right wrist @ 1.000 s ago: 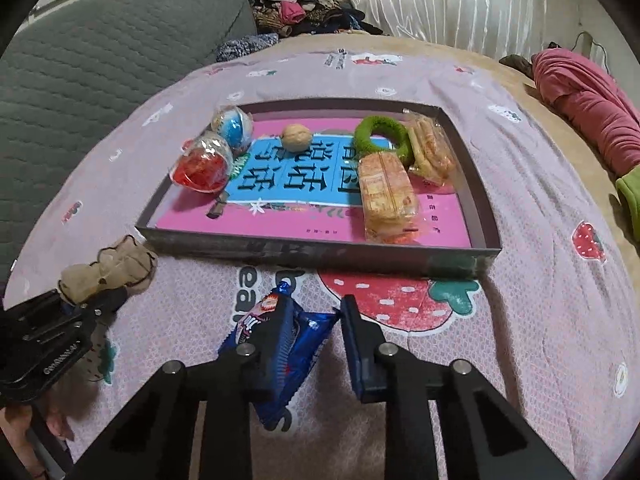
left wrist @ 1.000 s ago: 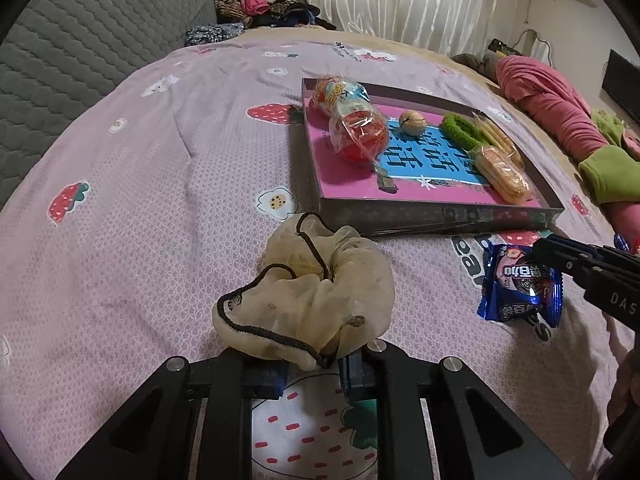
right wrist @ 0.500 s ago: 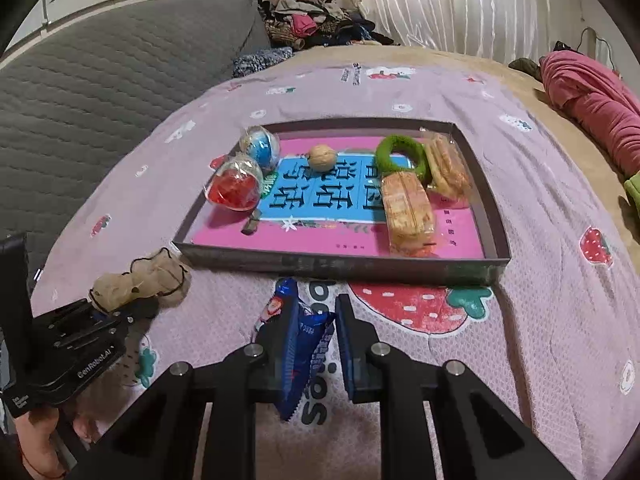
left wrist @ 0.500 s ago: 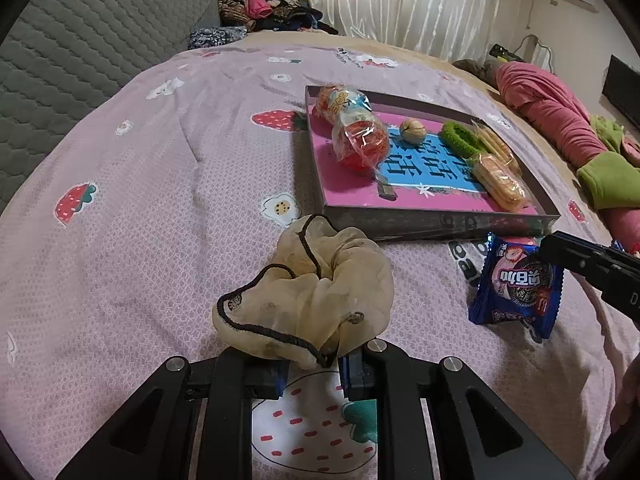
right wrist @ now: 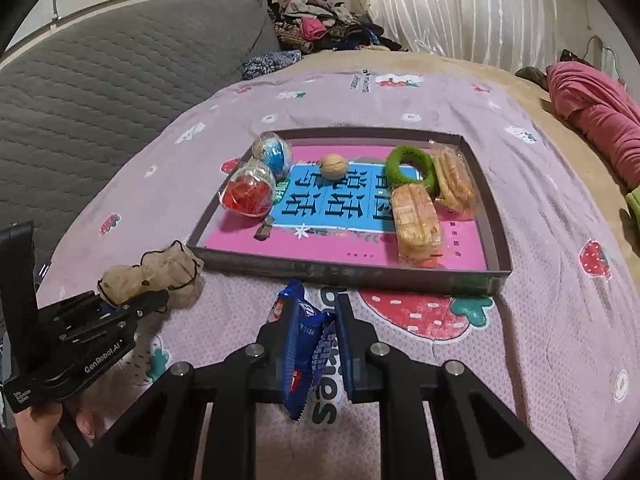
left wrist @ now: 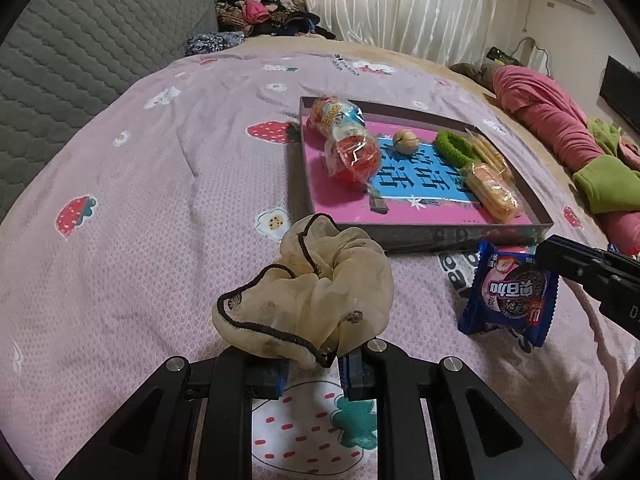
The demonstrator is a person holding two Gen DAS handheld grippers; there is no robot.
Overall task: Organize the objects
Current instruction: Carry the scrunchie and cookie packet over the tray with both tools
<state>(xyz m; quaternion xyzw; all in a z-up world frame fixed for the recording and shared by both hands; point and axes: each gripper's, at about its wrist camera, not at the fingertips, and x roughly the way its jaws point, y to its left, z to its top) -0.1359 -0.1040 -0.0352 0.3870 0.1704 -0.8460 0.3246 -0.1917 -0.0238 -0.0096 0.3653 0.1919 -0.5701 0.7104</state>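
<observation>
We have both claws loaded: the left claw (left wrist: 310, 364) is pinched on the bottom fold of a cream gauzy scrunchie with a black cord edge (left wrist: 308, 300), and the right claw (right wrist: 316, 326) is clamped across a blue foil cookie packet (right wrist: 304, 344), gripped edge-on so the packet stands upright between the fingers. Both items sit just short of the near wall of the shallow grey cardboard tray with a pink and blue printed floor (right wrist: 352, 274), which lies mid-bed on the lilac strawberry-print bedspread (left wrist: 160, 200). We judge they are held this way for carrying over that low wall to join what is already inside: two clear plastic capsules, one red (right wrist: 248, 194), a walnut (right wrist: 334, 166), a green fuzzy ring (right wrist: 410, 168) and wrapped biscuit packs (right wrist: 416, 220) (the left half of the floor has the most room). Whether either item hangs clear of the bedspread or brushes it, we cannot tell. The left fingertips are buried under fabric, and the small dark object by the red capsule is too small to identify
</observation>
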